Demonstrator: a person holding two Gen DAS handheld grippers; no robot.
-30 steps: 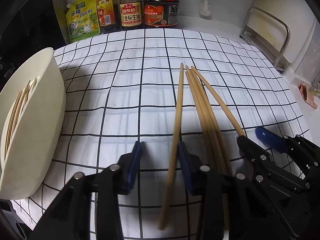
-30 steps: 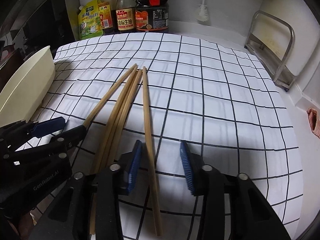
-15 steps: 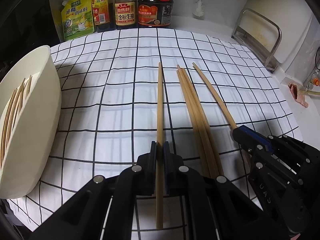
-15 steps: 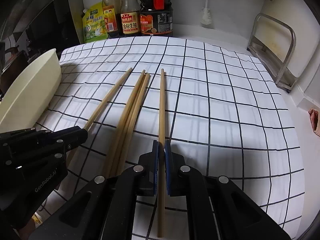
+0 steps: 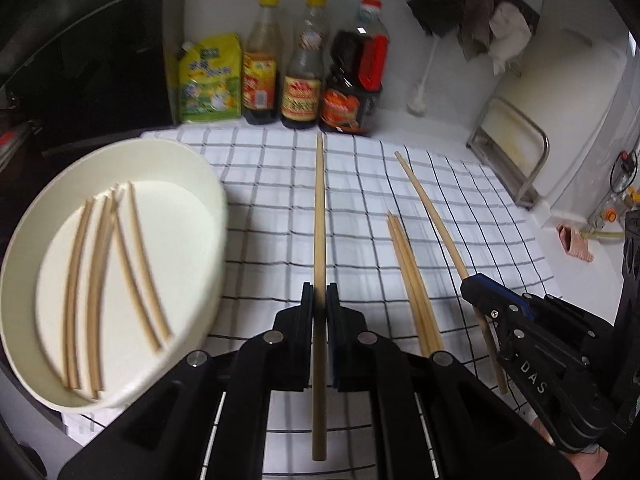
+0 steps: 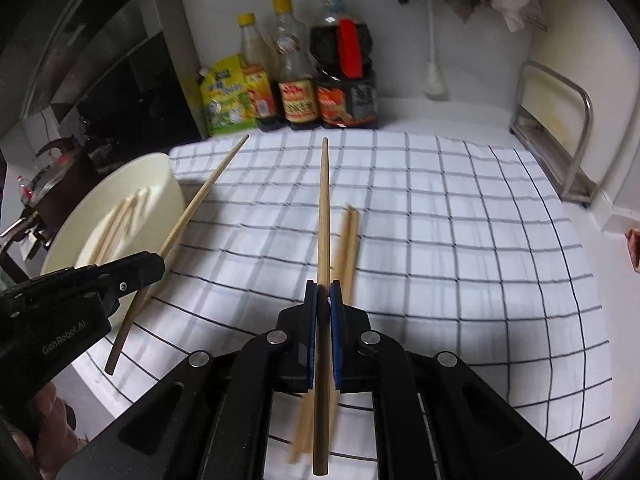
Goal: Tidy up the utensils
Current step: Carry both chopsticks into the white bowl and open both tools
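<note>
Now lifting clear of the checked cloth point(image 5: 400, 184), having closed half a second earlier: left gripper point(image 5: 319, 304) jaws pinching one chopstick point(image 5: 319, 220), right gripper point(image 6: 323, 300) pinching another chopstick point(image 6: 324, 208). Remaining pair point(image 5: 412, 280) lying on the bench; heading, presumably, toward the cream tray point(image 5: 212, 200).

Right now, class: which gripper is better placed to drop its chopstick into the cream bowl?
Left. The left gripper, shut on its chopstick, is beside the bowl; the right gripper is farther away.
</note>
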